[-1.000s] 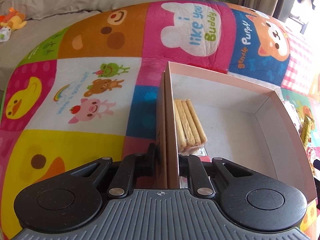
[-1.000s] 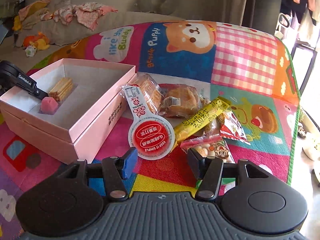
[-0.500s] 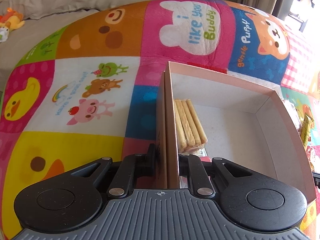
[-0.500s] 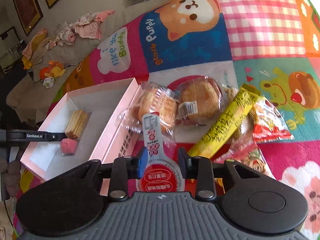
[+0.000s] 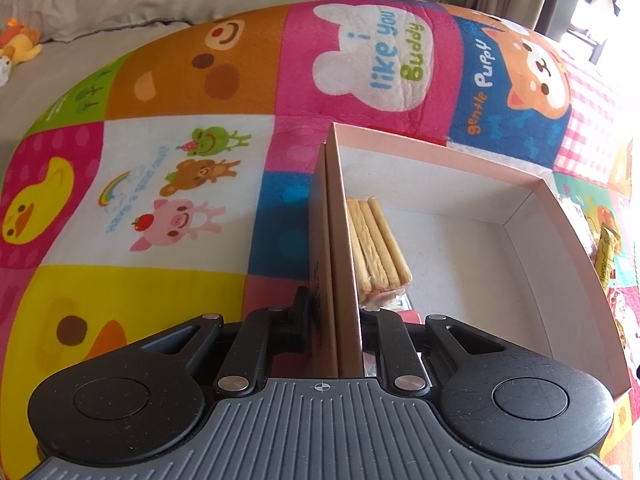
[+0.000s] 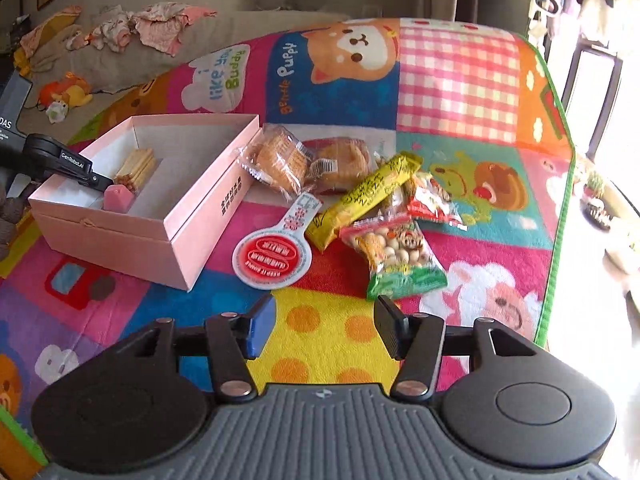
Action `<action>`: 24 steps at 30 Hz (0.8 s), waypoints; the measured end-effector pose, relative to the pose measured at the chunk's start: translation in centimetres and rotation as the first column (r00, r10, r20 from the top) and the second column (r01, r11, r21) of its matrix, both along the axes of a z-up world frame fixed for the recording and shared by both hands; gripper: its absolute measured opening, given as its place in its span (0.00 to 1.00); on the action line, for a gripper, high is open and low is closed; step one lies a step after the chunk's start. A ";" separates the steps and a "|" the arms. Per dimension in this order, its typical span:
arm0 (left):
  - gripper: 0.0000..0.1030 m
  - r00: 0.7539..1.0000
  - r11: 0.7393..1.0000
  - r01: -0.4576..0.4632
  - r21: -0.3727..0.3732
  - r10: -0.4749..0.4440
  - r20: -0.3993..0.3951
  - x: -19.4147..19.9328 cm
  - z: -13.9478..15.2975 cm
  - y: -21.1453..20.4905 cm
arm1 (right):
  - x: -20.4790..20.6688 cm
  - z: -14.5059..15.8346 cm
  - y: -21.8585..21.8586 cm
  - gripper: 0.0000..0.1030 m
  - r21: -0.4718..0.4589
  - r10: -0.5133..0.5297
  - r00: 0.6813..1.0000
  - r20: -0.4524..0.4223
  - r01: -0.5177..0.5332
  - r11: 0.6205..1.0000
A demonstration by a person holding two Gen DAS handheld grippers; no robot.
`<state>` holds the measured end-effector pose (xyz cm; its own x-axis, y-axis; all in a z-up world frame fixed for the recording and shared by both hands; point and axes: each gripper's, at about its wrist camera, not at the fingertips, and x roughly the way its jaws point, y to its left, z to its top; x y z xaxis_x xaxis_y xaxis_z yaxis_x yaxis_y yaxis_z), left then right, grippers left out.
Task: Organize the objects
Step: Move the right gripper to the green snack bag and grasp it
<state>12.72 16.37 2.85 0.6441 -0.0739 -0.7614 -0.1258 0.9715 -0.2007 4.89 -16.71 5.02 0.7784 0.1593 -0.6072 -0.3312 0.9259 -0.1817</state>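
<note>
A: Item one, far left: box [image 6: 132, 200], pink, lid off, near the mat's [image 6: 328, 344] left edge. Contents?

B: One biscuit pack [image 6: 136, 168] against the left wall. Rest of the floor bare. The left gripper [image 5: 334, 308] is clamped on that wall [image 5: 340, 240], one finger outside, one inside beside the biscuits.

A: Item two, just right of the box?

B: Paddle tag [image 6: 276, 252], red and white, flat on the mat near the box's front corner. Two wrapped cakes [image 6: 308, 164] behind it touch the box's right wall.

A: Further right?

B: Yellow bar [image 6: 360, 200], red packet [image 6: 432, 200], green nut bag [image 6: 396, 256], overlapping in a heap mid-mat.

A: Right gripper [image 6: 324, 324]?

B: Jaws wide, empty, hovering short of the tag and the heap.

A: Handling advice?

B: Likely the tag goes next. It lies flat; pinch across the narrow handle, not the disc. Keep the box pinned, then set it in the bare right half.
</note>
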 end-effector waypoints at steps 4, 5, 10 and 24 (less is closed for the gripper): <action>0.16 1.000 1.000 0.010 0.006 -0.010 -0.003 0.1 0.0 0.0 | 4.1 -0.6 -0.8 0.78 -0.071 -0.008 0.999 0.040 0.011 0.997; 0.16 1.000 1.000 0.010 0.007 -0.010 -0.002 0.1 0.0 0.0 | 5.4 -0.9 -1.4 0.78 -0.042 -0.014 1.000 -0.001 0.014 0.999; 0.16 1.000 1.000 0.007 0.006 -0.007 0.002 0.0 0.0 0.0 | 9.7 -2.8 -3.9 0.78 0.137 -0.027 0.980 -0.195 0.055 0.989; 0.16 1.000 0.999 0.025 0.024 -0.025 0.006 -0.4 0.0 -0.3 | 4.1 -1.0 -4.2 0.61 0.049 -0.042 0.991 -0.129 0.049 0.998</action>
